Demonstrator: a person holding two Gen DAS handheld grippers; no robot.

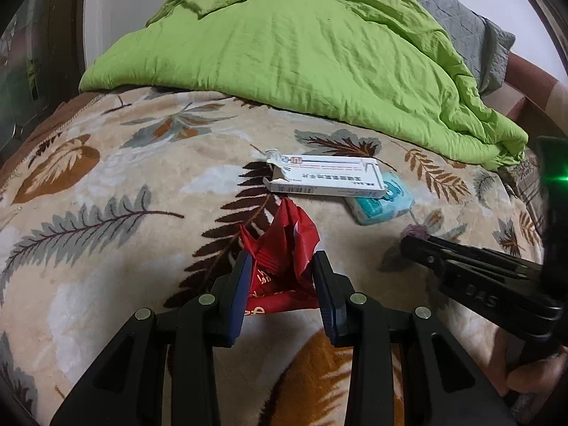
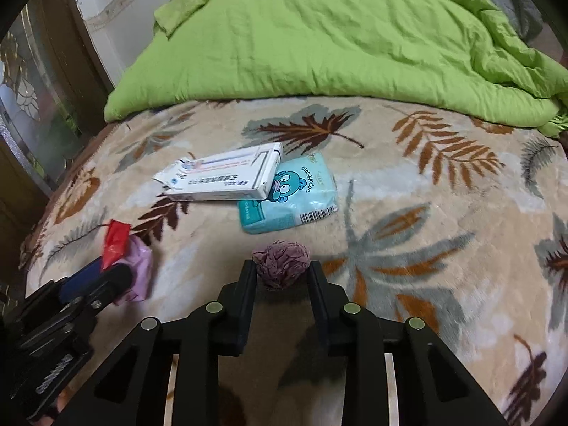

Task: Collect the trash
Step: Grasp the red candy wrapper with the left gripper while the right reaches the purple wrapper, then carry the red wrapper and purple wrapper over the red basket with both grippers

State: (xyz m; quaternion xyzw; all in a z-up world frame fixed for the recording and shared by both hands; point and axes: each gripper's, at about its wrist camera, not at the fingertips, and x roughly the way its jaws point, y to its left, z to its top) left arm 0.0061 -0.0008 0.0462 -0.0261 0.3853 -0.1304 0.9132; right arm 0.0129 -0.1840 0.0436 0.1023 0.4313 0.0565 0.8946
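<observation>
So both grippers were down on the bed, each on its own bit of trash. The left gripper [image 1: 282, 269] had its blue pads [image 1: 241, 284] squeezed onto a crumpled red wrapper [image 1: 284, 248], which stuck up between them and bunched out past the tips. From the right wrist camera the same wrapper [image 2: 114, 245] showed with something pale pink [image 2: 140, 273] right against it; couldn't tell what that was.

The right gripper [image 2: 282, 271] sat around a small purple paper ball [image 2: 282, 262]. Its fingers looked to be touching the ball on both sides, so I'd call that clamped on it. No earlier shot to compare with.

Both pieces were on the leaf-print blanket [image 1: 106, 213], roughly mid-bed, the ball near the wrapper. Further in, toward the green duvet [image 1: 301, 53], lay a white box [image 1: 326, 175] with one end flap torn open, its other end resting on a light blue tissue pack [image 2: 294, 195] with a cartoon face. Neither gripper touched those two. The duvet was heaped across the far side of the bed, with a grey quilted pillow [image 1: 461, 25] behind it at the far right corner.
</observation>
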